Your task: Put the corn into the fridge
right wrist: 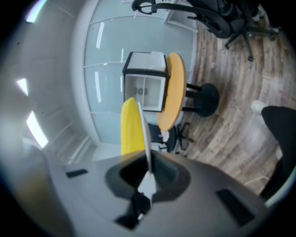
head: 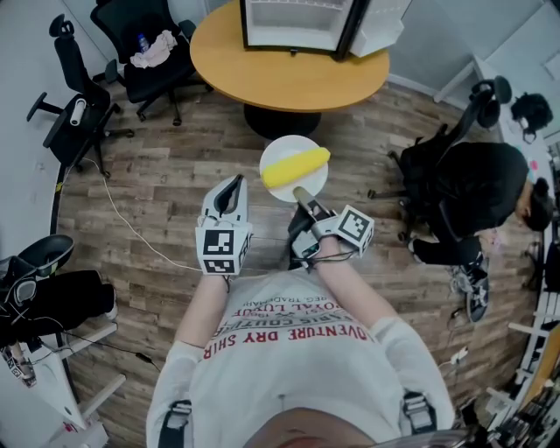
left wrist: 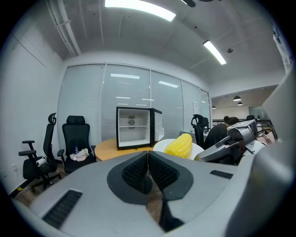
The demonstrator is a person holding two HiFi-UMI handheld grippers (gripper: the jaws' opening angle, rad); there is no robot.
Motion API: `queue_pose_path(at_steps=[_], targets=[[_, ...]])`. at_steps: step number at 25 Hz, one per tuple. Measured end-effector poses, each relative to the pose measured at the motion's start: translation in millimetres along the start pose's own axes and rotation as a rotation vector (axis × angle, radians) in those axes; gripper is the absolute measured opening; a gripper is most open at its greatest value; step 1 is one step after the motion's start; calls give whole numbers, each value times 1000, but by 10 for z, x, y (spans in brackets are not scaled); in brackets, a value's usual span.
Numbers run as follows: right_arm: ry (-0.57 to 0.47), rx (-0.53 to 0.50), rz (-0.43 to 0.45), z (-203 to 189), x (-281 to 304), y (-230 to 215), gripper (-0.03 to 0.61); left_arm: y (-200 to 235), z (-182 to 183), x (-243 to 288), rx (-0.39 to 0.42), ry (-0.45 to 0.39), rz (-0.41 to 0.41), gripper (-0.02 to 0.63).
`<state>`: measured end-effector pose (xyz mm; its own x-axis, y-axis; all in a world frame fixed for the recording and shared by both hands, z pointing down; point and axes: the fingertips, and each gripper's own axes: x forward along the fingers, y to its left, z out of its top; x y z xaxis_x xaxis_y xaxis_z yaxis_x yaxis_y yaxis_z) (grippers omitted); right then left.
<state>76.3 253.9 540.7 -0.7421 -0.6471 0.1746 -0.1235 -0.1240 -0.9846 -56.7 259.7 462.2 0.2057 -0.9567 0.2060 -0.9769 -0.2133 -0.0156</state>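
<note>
A yellow corn cob [head: 296,166] lies on a small white plate [head: 289,144] held in the air over the wooden floor. My right gripper [head: 302,194] is shut on the plate's near rim. In the right gripper view the plate [right wrist: 145,139] shows edge-on between the jaws, with the corn [right wrist: 129,127] to its left. My left gripper [head: 231,186] hangs beside the plate on its left, shut and holding nothing; its pads [left wrist: 138,171] meet. Ahead, a small black fridge [head: 297,22] stands on a round wooden table [head: 289,79] with its door open. The left gripper view shows the fridge's white inside [left wrist: 134,127].
Black office chairs [head: 144,44] stand left of the table, one with a cloth and a bottle on its seat. A person in black [head: 477,197] sits on a chair at the right. A white cable [head: 122,219] runs across the floor on the left.
</note>
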Motion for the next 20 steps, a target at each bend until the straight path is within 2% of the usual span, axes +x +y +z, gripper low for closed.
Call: queue_pose_path(at_steps=[8,20], targets=[[53,16,33,640,527,71,37,183,70,651,21,9,71,28],[149,-14,4,2206,1554,281,37,291,540,2468,12,-7,131,28]])
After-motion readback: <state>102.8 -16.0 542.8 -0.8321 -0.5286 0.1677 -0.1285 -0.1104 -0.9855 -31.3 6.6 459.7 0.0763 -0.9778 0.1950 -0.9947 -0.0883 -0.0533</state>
